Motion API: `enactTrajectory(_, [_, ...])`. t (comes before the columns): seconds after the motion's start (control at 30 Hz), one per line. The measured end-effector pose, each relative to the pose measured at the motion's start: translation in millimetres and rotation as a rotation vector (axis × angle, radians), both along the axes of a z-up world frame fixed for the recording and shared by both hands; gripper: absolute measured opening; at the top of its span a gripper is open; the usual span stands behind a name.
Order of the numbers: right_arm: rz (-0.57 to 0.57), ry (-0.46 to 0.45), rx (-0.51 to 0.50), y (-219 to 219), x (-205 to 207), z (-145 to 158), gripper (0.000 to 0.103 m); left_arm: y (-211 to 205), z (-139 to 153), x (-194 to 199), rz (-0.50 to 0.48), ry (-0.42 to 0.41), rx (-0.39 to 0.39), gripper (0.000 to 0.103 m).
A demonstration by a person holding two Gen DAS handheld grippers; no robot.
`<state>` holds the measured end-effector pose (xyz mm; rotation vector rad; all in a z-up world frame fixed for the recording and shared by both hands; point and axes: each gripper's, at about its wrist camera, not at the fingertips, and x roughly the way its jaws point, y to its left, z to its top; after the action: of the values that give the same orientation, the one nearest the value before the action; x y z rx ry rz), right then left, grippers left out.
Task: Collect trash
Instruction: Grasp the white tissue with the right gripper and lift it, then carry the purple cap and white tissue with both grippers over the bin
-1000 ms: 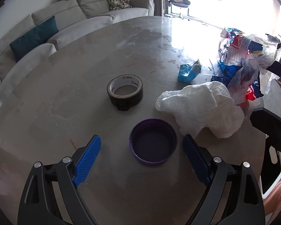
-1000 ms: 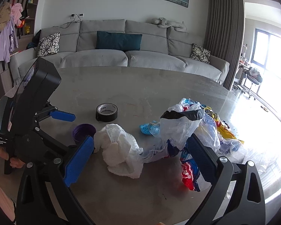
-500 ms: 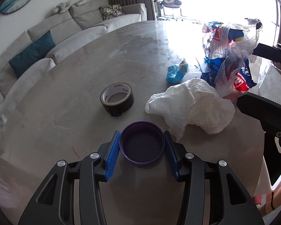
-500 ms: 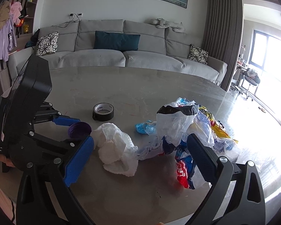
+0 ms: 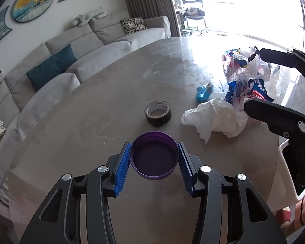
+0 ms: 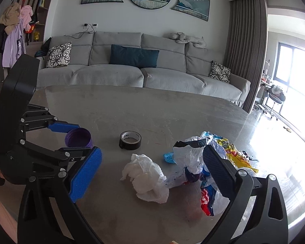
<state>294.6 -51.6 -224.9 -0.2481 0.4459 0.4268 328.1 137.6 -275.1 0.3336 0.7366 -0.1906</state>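
We see a purple ribbed lid (image 5: 154, 157), round and shallow, with its hollow side facing up and its dark inner floor exposed; it sits clamped by its rim between two blue pads, clear of the table top. Right of it a crumpled white paper towel (image 5: 215, 119) lies on the table in a loose, puffy heap. Beyond the towel rests a small scrunched blue wrapper (image 5: 203, 91), apart from it. To the right we find a pile of plastic bags and wrappers (image 5: 246, 77), white, blue, red and yellow, heaped and creased, its near edge just beside the towel.
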Motion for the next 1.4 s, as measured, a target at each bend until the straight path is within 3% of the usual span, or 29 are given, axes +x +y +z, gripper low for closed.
enactTrajectory(0.2, [0.069, -0.059, -0.024, 33.2, -7.7, 7.8, 0.099, 18.9, 6.9, -9.4, 0.026, -0.003, -0.009, 0.047])
enactTrajectory(0.43, [0.016, 0.064, -0.087, 45.0, 38.4, -26.9, 0.099, 31.5, 7.4, -10.3, 0.056, 0.008, -0.037, 0.047])
enactTrajectory(0.5, [0.011, 0.094, -0.136, 50.6, 46.3, -36.8, 0.094, 31.1, 7.4, -14.2, 0.054, 0.002, -0.035, 0.047])
enactTrajectory(0.6, [0.017, 0.163, -0.181, 56.4, 53.6, -55.2, 0.069, 29.4, 7.7, -17.6, 0.049, 0.0, -0.032, 0.047])
enactTrajectory(0.67, [0.019, 0.25, -0.168, 53.5, 60.5, -72.3, 0.039, 27.3, 8.0, -18.9, 0.047, -0.001, -0.033, 0.047])
enactTrajectory(0.77, [-0.017, 0.293, -0.108, 40.4, 63.6, -81.9, 0.02, 27.5, 8.2, -21.3, 0.046, -0.002, -0.034, 0.047])
enactTrajectory(0.87, [-0.031, 0.306, -0.056, 32.5, 59.6, -74.6, 0.013, 25.8, 8.0, -24.4, 0.042, -0.001, -0.03, 0.047])
enactTrajectory(0.97, [-0.024, 0.261, -0.045, 31.9, 46.3, -58.7, 0.013, 27.0, 9.6, -24.3, 0.043, 0.001, -0.035, 0.047])
enactTrajectory(1.27, [0.097, 0.182, 0.136, 25.5, 15.2, 23.8, 0.013, 24.9, 20.6, -31.1, 0.049, -0.026, -0.04, 0.047])
enactTrajectory(1.4, [0.119, 0.122, 0.169, 22.8, -0.7, 60.6, 0.013, 21.4, 30.1, -38.9, 0.045, -0.051, -0.043, 0.047])
